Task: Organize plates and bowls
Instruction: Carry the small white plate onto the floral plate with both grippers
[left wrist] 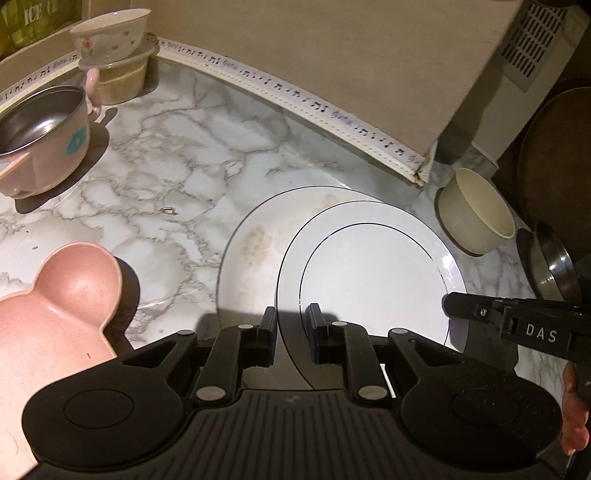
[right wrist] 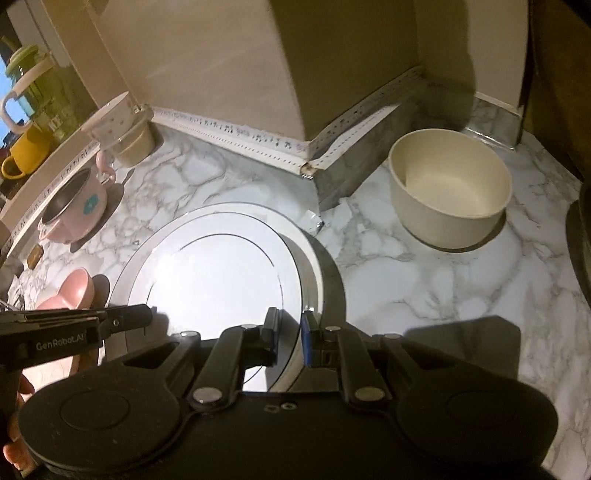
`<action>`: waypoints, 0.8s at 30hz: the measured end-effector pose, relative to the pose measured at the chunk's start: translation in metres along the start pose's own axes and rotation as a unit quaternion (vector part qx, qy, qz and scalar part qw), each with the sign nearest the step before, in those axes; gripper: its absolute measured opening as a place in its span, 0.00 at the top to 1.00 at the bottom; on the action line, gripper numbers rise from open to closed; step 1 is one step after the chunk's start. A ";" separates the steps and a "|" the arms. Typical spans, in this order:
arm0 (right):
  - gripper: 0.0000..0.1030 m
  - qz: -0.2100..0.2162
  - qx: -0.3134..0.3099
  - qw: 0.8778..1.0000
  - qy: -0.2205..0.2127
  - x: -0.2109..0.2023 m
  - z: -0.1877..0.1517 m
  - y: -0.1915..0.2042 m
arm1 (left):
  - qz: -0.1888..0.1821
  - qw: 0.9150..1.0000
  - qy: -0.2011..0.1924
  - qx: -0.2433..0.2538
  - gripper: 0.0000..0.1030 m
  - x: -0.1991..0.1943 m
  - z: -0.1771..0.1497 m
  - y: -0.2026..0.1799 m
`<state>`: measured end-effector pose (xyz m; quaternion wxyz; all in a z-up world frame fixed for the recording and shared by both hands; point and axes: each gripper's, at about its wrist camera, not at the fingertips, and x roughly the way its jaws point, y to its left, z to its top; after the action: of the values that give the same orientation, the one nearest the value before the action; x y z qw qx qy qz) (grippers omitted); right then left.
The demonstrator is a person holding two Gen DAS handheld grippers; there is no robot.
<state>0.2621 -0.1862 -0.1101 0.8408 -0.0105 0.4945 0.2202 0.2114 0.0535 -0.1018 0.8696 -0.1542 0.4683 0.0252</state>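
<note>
A white plate with thin black rings (left wrist: 369, 273) (right wrist: 214, 273) is held by both grippers. My left gripper (left wrist: 291, 321) is shut on its left rim. My right gripper (right wrist: 290, 325) is shut on the opposite rim. Each gripper also shows in the other's view: the right gripper (left wrist: 452, 304) at the plate's right edge, the left gripper (right wrist: 147, 314) at its left edge. Under the held plate lies a larger, stained white plate (left wrist: 258, 240) (right wrist: 314, 266) on the marble counter (left wrist: 166, 166), partly covered by it. I cannot tell whether the two plates touch.
A cream bowl (left wrist: 476, 214) (right wrist: 450, 192) stands by the wall corner on the right. On the left are a pink bear-shaped dish (left wrist: 55, 314) (right wrist: 74, 291), a pink steel-lined pot (left wrist: 40, 129) (right wrist: 74, 210) and a floral bowl (left wrist: 110, 33) stacked on a container. A metal lid (left wrist: 557, 266) leans far right.
</note>
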 end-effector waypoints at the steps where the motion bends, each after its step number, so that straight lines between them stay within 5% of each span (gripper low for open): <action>1: 0.88 -0.002 -0.005 1.000 0.000 0.001 0.000 0.002 | 0.001 1.000 0.001 -0.001 0.85 0.001 0.000 0.002; 24: 0.89 0.008 -0.001 1.000 0.023 0.014 0.006 0.000 | 0.002 1.000 0.010 0.002 0.84 0.013 0.003 0.009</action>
<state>0.2725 -0.1795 -0.1191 0.8273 -0.0126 0.5138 0.2269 0.2192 0.0620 -0.1131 0.8651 -0.1518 0.4774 0.0247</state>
